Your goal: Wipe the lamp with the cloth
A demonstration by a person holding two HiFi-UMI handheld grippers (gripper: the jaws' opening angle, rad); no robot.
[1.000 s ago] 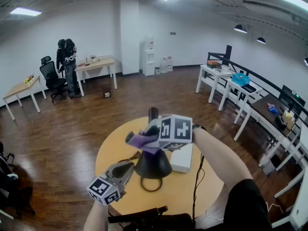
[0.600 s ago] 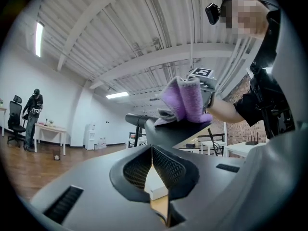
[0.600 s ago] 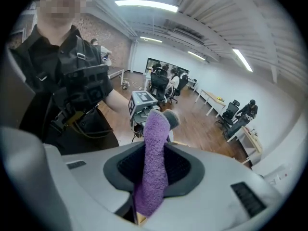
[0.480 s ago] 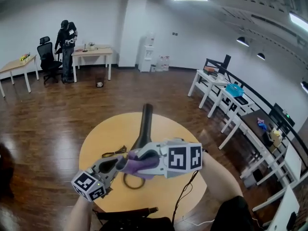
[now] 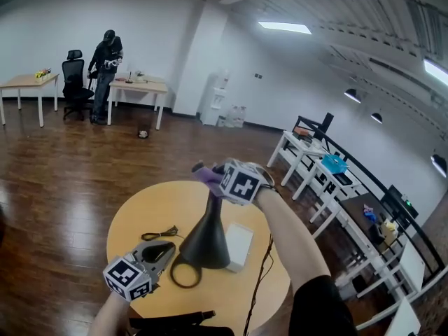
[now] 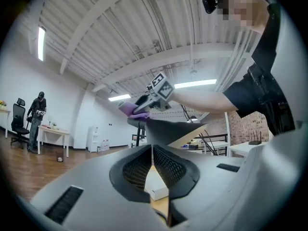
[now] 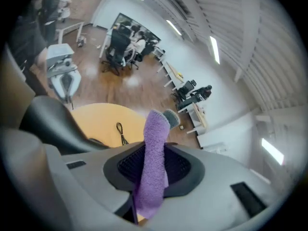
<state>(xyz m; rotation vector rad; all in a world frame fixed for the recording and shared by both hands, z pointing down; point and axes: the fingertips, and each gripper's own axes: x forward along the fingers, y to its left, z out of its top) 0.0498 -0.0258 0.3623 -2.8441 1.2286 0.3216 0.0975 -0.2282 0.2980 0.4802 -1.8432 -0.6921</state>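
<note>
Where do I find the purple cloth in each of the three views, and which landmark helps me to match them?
Head view: purple cloth just above centre, at the top of the lamp.
Left gripper view: cloth slightly left of centre, above the dark lamp.
Right gripper view: cloth at bottom centre, clamped between the jaws.
Shared landmark: round yellow table; only a sliver in the left gripper view.
</note>
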